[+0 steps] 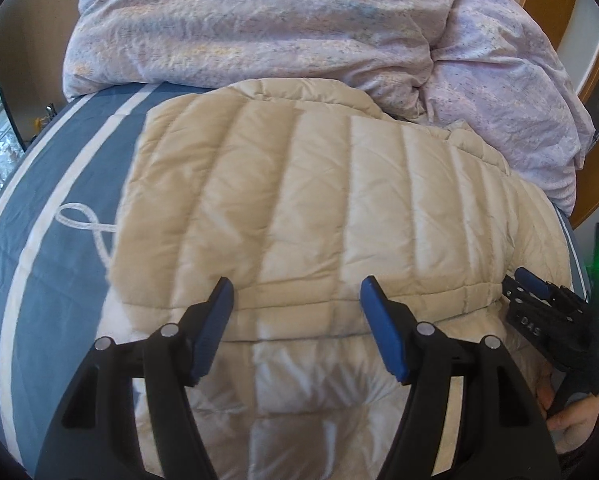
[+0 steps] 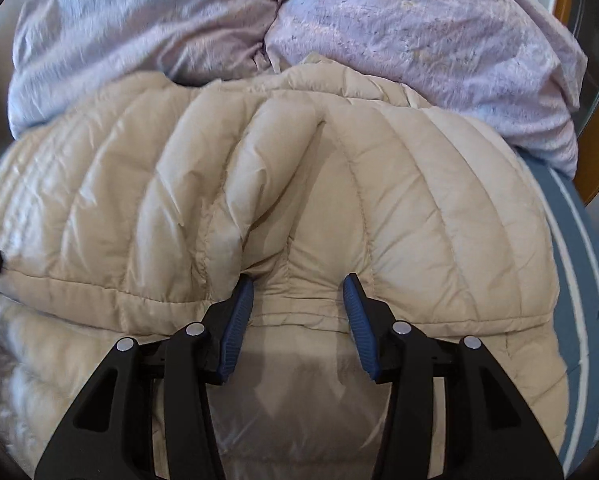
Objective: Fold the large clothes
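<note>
A cream quilted puffer jacket (image 1: 319, 200) lies folded over on the bed, its hem edge facing me; it also fills the right wrist view (image 2: 259, 184). My left gripper (image 1: 297, 294) is open and empty, just above the jacket's hem seam. My right gripper (image 2: 298, 292) is open, its blue pads (image 2: 357, 320) on either side of a bunched part of the hem; it holds nothing. The right gripper also shows in the left wrist view (image 1: 539, 300) at the jacket's right edge.
A blue bedsheet with white stripes (image 1: 59, 200) lies under the jacket. A crumpled lilac duvet (image 1: 259, 20) is piled at the far side of the bed, touching the jacket's far edge. A wooden frame (image 1: 595, 120) stands at the right.
</note>
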Action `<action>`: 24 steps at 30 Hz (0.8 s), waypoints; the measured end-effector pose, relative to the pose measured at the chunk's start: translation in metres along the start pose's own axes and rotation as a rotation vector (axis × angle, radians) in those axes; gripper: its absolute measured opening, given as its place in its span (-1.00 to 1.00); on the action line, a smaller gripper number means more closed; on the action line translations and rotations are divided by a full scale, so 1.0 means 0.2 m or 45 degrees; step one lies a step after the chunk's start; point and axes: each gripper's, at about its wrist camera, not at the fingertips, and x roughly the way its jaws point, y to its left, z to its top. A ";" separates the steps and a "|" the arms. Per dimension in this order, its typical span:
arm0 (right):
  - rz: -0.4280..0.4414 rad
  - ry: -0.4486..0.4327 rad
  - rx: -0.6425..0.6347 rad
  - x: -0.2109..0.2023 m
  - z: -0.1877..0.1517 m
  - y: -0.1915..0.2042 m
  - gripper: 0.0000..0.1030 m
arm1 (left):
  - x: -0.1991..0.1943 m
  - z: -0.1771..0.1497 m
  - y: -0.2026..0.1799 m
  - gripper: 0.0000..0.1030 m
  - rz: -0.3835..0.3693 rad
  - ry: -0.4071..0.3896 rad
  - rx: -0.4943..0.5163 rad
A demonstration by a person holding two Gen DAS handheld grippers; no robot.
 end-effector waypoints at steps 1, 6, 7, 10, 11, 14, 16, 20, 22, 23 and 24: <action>-0.022 -0.006 -0.012 0.01 0.00 0.01 -0.05 | 0.00 0.00 0.02 0.28 0.007 -0.002 -0.008; -0.057 -0.004 -0.023 0.02 0.02 0.02 -0.05 | 0.04 0.00 0.08 0.28 0.063 0.003 -0.044; -0.059 -0.009 -0.026 0.02 0.02 0.02 -0.05 | 0.05 0.00 0.10 0.28 0.067 0.008 -0.057; -0.052 -0.013 -0.027 0.02 0.03 0.01 -0.05 | 0.10 0.00 0.13 0.26 0.081 0.019 -0.078; -0.048 -0.013 -0.025 0.02 0.03 0.01 -0.05 | 0.11 0.00 0.14 0.26 0.093 0.020 -0.085; -0.007 0.006 -0.011 0.02 0.05 -0.01 0.00 | 0.12 0.01 0.15 0.25 0.101 0.027 -0.092; 0.053 0.014 0.003 0.02 0.05 -0.04 0.03 | 0.10 0.01 0.15 0.25 0.079 0.032 -0.100; 0.159 0.003 0.046 -0.05 0.02 -0.14 0.39 | 0.00 -0.01 0.19 0.36 -0.005 0.020 -0.104; 0.213 -0.011 0.088 -0.11 0.00 -0.20 0.58 | -0.05 -0.03 0.20 0.38 -0.017 0.015 -0.091; 0.227 -0.015 0.103 -0.15 -0.02 -0.24 0.61 | -0.08 -0.05 0.22 0.39 -0.017 0.009 -0.081; 0.236 -0.016 0.112 -0.17 -0.03 -0.26 0.63 | -0.11 -0.07 0.23 0.40 -0.018 0.002 -0.073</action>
